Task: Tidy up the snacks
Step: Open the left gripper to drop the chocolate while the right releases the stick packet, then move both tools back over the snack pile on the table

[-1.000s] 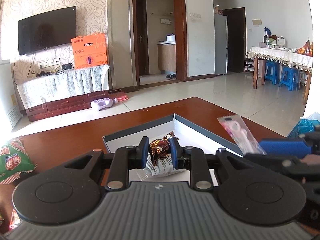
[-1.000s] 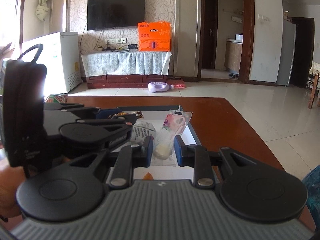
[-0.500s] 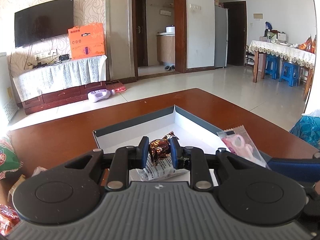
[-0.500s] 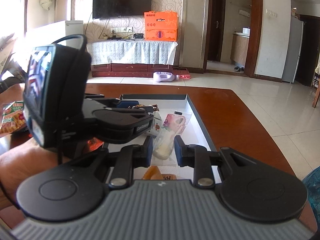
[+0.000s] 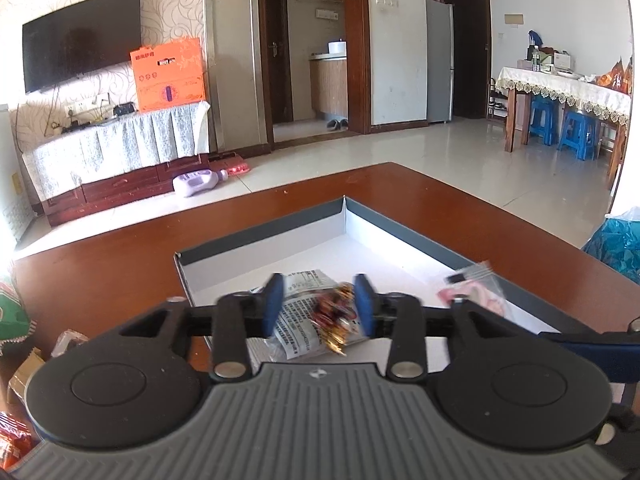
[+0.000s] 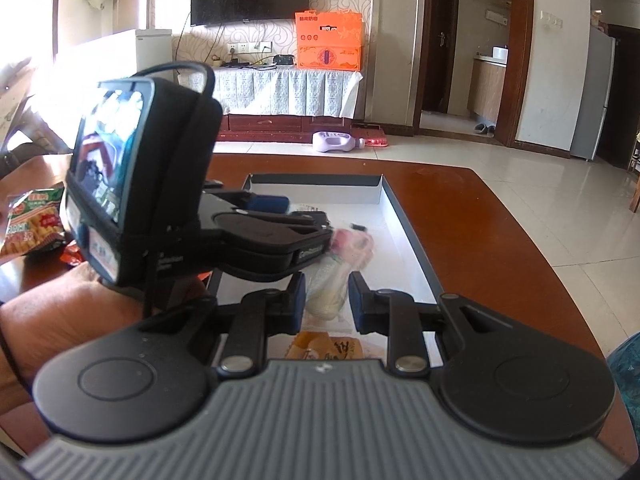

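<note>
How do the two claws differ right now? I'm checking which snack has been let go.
The left claw has its jaws opening, pads clear of the brown-and-gold candy between them; the right claw is shut on a clear pink-printed packet. The candy looks blurred, likely dropping; the packet is held up and steady. Both claws are over the white-lined box.

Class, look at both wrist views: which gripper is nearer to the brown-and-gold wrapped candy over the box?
Left. The left gripper has the candy between its opening jaws, over the box. The right gripper is off to the side, shut on a clear snack packet.
</note>
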A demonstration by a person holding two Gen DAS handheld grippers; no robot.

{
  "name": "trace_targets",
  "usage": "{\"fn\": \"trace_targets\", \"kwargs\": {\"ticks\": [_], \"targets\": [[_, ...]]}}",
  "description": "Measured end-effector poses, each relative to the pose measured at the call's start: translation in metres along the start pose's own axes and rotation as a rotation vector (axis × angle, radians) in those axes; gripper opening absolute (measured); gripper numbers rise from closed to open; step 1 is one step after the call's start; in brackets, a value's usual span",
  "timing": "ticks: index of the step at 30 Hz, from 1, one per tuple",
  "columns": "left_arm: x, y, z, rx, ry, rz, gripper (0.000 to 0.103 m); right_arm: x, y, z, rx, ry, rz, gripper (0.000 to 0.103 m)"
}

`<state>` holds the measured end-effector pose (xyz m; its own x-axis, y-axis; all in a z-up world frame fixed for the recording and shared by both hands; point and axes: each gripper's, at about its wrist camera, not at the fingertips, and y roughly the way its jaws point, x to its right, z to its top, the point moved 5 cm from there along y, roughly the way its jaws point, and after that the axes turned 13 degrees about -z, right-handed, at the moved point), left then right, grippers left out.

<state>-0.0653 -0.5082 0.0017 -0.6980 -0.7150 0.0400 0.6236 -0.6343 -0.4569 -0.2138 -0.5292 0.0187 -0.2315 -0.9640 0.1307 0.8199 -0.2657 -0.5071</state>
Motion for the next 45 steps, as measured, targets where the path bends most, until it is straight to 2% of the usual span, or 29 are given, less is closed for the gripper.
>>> {"fn": "trace_targets", "kwargs": {"ticks": [2, 3, 13, 16, 18, 19, 20, 22, 28, 35, 40, 45], "targets": [[0.0, -0.001, 0.001, 0.011, 0.001, 0.001, 0.074, 0.002, 0.003, 0.0, -0.007, 0.006, 0.005, 0.026], [0.001, -0.003, 0.002, 0.021, 0.005, 0.006, 0.077, 0.002, 0.004, 0.001, -0.011, 0.007, 0.006, 0.026], [-0.007, -0.012, -0.001, 0.031, 0.0, 0.013, 0.08, -0.002, 0.015, 0.0, -0.047, -0.015, 0.013, 0.026], [-0.01, -0.014, -0.002, 0.033, -0.01, 0.014, 0.081, 0.003, 0.019, 0.0, -0.054, -0.007, -0.018, 0.026], [-0.008, -0.018, -0.006, 0.035, -0.011, 0.013, 0.082, 0.007, 0.019, 0.002, -0.048, 0.018, -0.027, 0.045], [-0.008, -0.019, -0.006, 0.037, -0.011, 0.013, 0.082, 0.008, 0.019, 0.003, -0.04, 0.023, -0.038, 0.063], [-0.008, -0.021, -0.006, 0.038, -0.011, 0.012, 0.082, 0.008, 0.018, 0.004, -0.028, 0.025, -0.048, 0.074], [-0.009, -0.026, -0.006, 0.044, -0.017, 0.014, 0.083, 0.008, 0.016, 0.006, 0.004, 0.033, -0.059, 0.079], [-0.015, -0.056, -0.005, 0.072, -0.018, 0.032, 0.084, 0.003, 0.015, 0.006, 0.018, 0.055, -0.06, 0.079], [-0.044, -0.111, -0.014, 0.105, -0.038, 0.105, 0.085, -0.015, 0.008, 0.009, 0.056, 0.063, -0.028, 0.079], [-0.084, -0.158, -0.03, 0.11, -0.071, 0.2, 0.085, -0.055, 0.004, 0.016, 0.084, 0.002, 0.047, 0.079], [-0.131, -0.201, -0.063, 0.081, -0.169, 0.294, 0.085, -0.11, 0.003, 0.02, 0.101, -0.127, 0.132, 0.079]]}}
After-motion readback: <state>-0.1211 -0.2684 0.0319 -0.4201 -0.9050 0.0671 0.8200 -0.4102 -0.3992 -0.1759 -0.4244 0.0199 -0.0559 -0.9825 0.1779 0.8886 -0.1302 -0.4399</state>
